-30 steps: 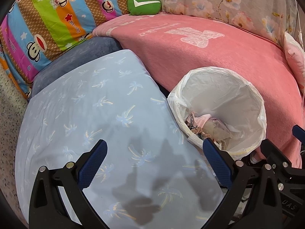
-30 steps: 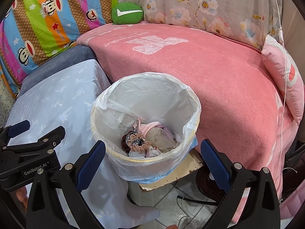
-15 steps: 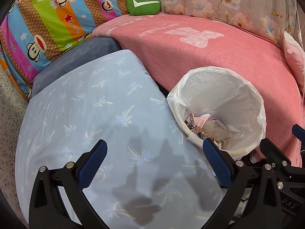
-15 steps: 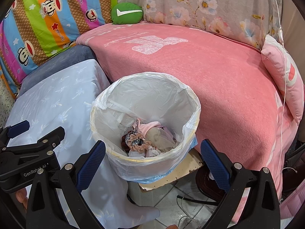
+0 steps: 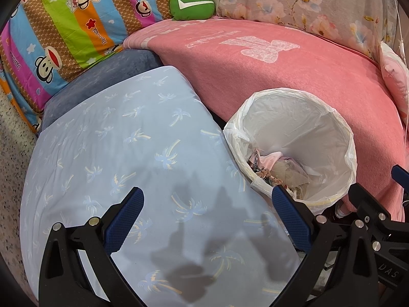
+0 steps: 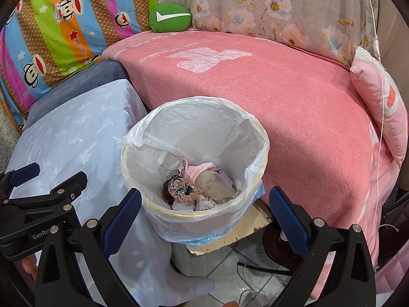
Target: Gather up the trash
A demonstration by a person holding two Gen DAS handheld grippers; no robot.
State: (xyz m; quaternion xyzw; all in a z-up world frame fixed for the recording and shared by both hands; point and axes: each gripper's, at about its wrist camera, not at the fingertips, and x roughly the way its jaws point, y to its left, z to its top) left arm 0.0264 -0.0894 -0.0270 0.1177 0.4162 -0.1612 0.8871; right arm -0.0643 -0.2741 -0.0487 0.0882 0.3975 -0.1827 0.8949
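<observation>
A round bin lined with a white plastic bag (image 6: 194, 128) stands between a light blue cloth-covered surface and a pink couch. Trash (image 6: 194, 186) lies at its bottom: a brown frilly scrunchie, pink fabric and pale tissue. The bin also shows in the left wrist view (image 5: 294, 138). My right gripper (image 6: 204, 215) is open and empty, hovering over the bin's near rim. My left gripper (image 5: 207, 217) is open and empty above the blue cloth (image 5: 122, 158), left of the bin.
A pink blanket (image 6: 281, 89) covers the couch. A green cushion (image 6: 170, 18), a striped monkey-print quilt (image 5: 64, 25) and floral cushions (image 6: 255, 5) line the back. A pink pillow (image 6: 381, 102) is at the right. A wooden board (image 6: 242, 230), cables and tiled floor lie below the bin.
</observation>
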